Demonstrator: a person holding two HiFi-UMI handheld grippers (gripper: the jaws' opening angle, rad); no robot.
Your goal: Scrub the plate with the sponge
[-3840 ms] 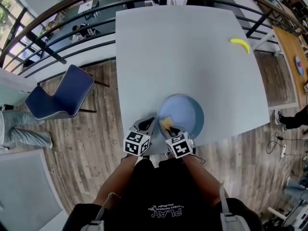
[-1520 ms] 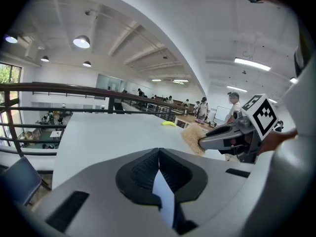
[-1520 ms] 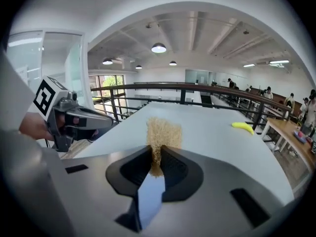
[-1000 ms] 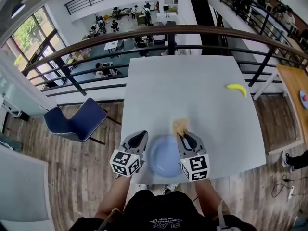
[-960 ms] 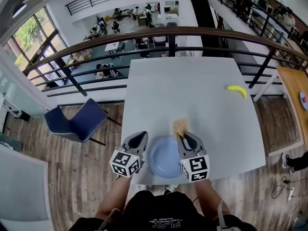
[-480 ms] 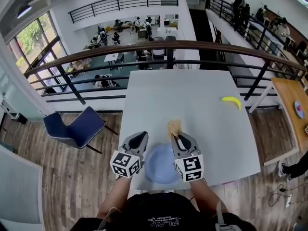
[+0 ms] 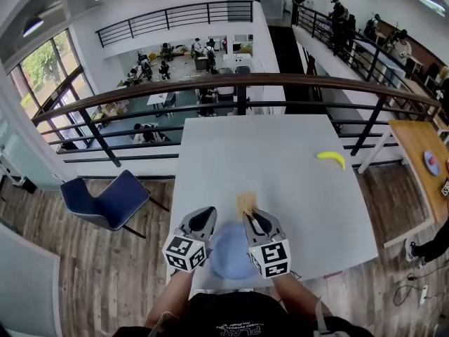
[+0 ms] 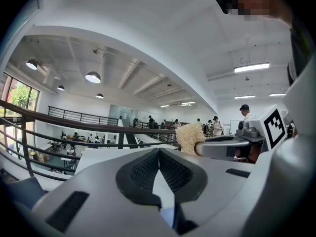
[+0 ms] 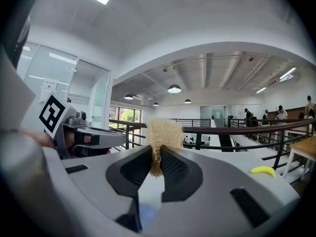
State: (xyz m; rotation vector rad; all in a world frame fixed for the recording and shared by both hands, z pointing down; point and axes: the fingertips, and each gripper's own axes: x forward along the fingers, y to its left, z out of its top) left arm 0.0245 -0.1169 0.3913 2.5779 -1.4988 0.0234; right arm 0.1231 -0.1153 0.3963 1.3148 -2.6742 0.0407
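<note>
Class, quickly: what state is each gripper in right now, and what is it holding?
Left gripper: closed, nothing between its jaws.
Right gripper: closed on the sponge.

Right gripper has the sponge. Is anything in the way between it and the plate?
Nothing visible. The sponge, clamped in the right gripper, is just past the far rim of the plate, whose face is bare. The left gripper, shut and empty, is beside its left edge.

Fibrous tan sponge [image 7: 245,203] pinched upright beyond flat blue plate [image 7: 226,251].
</note>
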